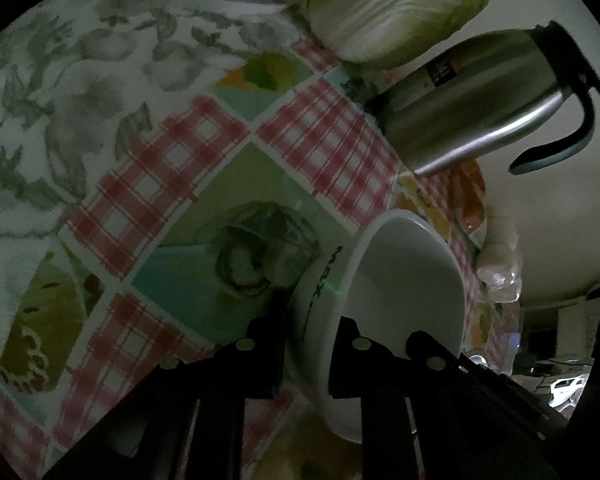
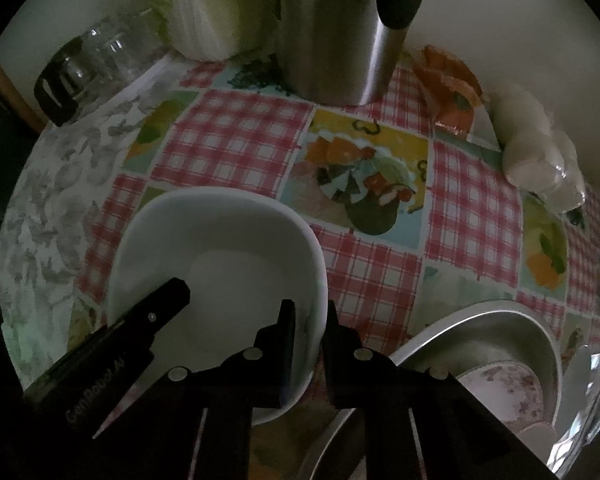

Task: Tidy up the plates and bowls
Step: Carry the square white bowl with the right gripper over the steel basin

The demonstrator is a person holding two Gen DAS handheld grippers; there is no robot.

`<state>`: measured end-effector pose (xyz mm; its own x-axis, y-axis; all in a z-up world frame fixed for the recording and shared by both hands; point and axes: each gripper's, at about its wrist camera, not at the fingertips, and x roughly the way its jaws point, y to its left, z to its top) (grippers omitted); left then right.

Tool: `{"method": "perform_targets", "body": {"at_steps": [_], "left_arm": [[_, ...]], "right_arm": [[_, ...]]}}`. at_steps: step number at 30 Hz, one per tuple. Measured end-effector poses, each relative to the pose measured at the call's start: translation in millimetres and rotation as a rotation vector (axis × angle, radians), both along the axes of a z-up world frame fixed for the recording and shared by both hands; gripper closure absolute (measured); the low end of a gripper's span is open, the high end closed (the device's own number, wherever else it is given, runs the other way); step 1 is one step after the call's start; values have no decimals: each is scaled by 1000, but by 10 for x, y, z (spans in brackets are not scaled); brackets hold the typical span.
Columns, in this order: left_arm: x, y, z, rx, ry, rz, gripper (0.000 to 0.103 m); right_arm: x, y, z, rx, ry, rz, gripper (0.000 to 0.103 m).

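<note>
Patchwork tablecloth (image 2: 236, 136) fills both views. Your left gripper (image 1: 308, 340) and right gripper (image 2: 310, 332) each clamp the white bowl's (image 2: 220, 248) rim at nine and three o'clock, presumably to carry it level.

White bowl (image 2: 220, 248), plain inside, dark lettering on its outer wall. Tabletop (image 2: 236, 140) cover: red-and-white check squares alternating with green, yellow and teal vegetable panels; grey leaf print toward 9 o'clock. Both tongs black. Jug (image 2: 332, 40) brushed silver with black handle. Cabbage (image 1: 396, 4) pale green and white. Metal basin (image 2: 500, 328) grey, holding a pink floral plate (image 2: 500, 392).
</note>
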<state>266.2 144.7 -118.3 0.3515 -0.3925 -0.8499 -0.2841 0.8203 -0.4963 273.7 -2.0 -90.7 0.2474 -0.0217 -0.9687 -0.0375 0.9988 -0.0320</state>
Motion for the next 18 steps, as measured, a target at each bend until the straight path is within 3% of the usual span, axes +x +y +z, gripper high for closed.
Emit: {"method": "perform_targets", "body": {"at_steps": [18], "left_arm": [[-495, -110, 1056, -7, -227, 4, 87]], "right_arm": [[-520, -48, 1155, 36, -184, 28, 89]]}}
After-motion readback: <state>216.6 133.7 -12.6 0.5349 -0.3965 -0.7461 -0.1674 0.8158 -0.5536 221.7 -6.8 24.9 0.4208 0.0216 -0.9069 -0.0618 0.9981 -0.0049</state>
